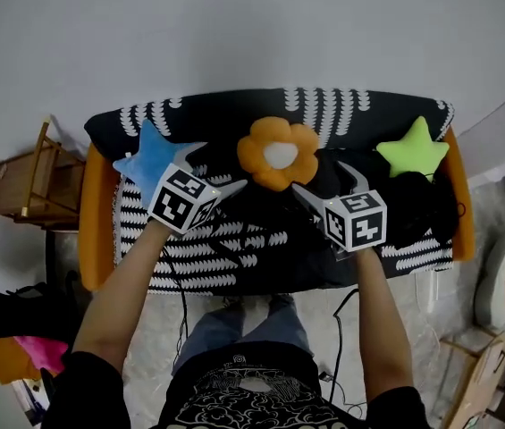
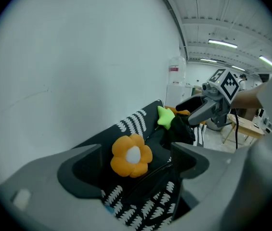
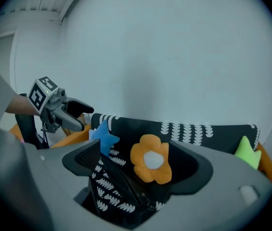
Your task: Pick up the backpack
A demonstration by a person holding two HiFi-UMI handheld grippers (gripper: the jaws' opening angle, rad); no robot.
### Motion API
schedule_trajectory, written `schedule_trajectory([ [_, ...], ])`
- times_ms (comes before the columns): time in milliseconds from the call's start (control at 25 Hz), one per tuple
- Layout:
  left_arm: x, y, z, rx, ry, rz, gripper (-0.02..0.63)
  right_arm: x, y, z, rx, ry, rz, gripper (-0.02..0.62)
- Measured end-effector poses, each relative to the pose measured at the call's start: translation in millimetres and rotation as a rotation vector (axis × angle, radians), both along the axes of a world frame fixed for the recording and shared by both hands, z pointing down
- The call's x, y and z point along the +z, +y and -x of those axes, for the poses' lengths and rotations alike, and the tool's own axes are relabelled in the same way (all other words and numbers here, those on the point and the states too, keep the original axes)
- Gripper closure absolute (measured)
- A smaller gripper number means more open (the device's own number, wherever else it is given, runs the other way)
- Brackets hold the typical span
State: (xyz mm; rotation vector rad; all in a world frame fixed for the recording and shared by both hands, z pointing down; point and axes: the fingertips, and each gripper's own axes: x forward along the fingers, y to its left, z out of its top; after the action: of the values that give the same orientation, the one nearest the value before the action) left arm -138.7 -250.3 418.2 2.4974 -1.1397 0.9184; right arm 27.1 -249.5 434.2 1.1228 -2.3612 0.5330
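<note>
Backpack of black, white-printed fabric point(image 1: 261, 239) lay crosswise just below your left gripper point(image 1: 219, 166) and right gripper point(image 1: 322, 175), both with jaws apart, neither noticeably nearer.

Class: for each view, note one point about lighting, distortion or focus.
Head view: soft, even light; sofa bowed by the wide lens. Left gripper view: fisheye circle, black corners, bright ceiling lamps. Right gripper view: same dark corners; flower cushion sharp, nearby jaws soft.

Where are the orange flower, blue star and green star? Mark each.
orange flower point(image 1: 278, 155), head view, its white centre.
blue star point(image 1: 149, 159), head view, its middle.
green star point(image 1: 413, 153), head view, its middle.
</note>
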Motion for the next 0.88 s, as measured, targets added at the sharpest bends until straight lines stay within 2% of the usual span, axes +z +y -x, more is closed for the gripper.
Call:
schedule_trajectory([
  [440,71.1,28.5,16.0,0.12,0.041,0.081,0.166,56.7,42.7,10.7,0.05,0.059,0.047,0.133],
  [880,156.4,19.6,22.6,0.195,0.015,0.114,0.178,143.1,52.7,16.2,-0.003,0.089,0.102,0.158],
])
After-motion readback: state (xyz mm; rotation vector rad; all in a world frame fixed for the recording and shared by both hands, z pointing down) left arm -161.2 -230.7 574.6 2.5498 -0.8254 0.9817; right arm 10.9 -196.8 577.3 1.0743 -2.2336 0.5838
